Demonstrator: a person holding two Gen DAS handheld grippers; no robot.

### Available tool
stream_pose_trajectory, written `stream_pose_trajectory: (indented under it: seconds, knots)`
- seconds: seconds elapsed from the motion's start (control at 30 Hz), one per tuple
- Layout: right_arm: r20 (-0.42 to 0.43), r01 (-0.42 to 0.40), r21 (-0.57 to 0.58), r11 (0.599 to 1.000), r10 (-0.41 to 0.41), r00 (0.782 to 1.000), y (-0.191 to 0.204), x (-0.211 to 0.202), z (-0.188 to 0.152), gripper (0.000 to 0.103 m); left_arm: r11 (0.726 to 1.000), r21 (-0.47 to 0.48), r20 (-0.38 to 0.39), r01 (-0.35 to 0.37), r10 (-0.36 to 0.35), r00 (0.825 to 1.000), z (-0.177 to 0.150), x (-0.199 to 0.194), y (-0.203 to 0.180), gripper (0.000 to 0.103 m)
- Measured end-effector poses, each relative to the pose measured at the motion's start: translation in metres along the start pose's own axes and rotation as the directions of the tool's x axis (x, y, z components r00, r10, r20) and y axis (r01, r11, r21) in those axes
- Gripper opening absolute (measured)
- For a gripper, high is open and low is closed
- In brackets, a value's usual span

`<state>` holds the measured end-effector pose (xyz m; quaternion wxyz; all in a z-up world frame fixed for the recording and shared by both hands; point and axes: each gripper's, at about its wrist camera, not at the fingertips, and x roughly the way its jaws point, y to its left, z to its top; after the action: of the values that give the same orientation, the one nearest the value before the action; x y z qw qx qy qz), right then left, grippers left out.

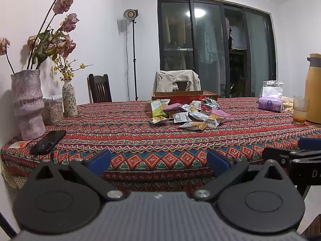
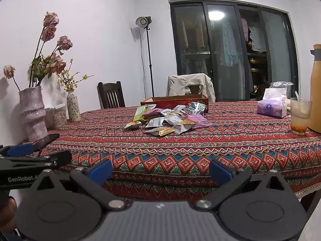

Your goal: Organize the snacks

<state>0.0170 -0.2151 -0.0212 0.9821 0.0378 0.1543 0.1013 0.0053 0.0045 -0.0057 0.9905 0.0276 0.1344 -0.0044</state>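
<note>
At table centre, far: snack packets (image 1: pixel 190 114) heaped, facing all ways, before red box (image 1: pixel 184 95), long axis left-right. Left gripper (image 1: pixel 159 160), right gripper (image 2: pixel 160 169): spread wide, empty.

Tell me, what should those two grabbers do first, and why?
Probably move one hand-held gripper, say the right hand-held gripper, forward to the snack packet pile. Both it and the left hand-held gripper are open, empty and back at the table's near edge, while the packets lie loose before the red cardboard box.
</note>
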Motion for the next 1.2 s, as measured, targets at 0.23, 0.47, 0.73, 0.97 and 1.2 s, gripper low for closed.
stream_pose_trajectory:
  seconds: [0.23,0.47,0.73,0.97,1.2]
  knots:
    - [-0.002,0.006,0.004,1.0,-0.006,1.0,-0.0003,0.0004,-0.001,0.103,1.0,0.002,0.001,0.001,-0.001,1.0,-0.0008,-0.0006,-0.0012,0.103]
    - [-0.007,0.002,0.002,1.0,-0.002,1.0,-0.0005,0.0012,-0.0005,0.103,1.0,0.0,0.003,-0.002,0.002,1.0,-0.0003,-0.0005,-0.0017,0.103]
    - [-0.002,0.007,-0.002,1.0,-0.007,1.0,0.0006,0.0003,-0.0012,0.103,1.0,0.001,0.005,-0.005,0.005,1.0,-0.0004,-0.0009,-0.0015,0.103]
    - [-0.003,0.007,-0.005,1.0,-0.007,1.0,0.0014,0.0001,-0.0021,0.103,1.0,0.003,0.005,-0.004,0.004,1.0,0.0015,0.0,-0.0009,0.103]
    - [0.007,0.009,-0.017,1.0,-0.009,1.0,0.0043,-0.0017,-0.0005,0.103,1.0,0.002,0.004,-0.002,0.002,1.0,0.0001,0.0002,-0.0011,0.103]
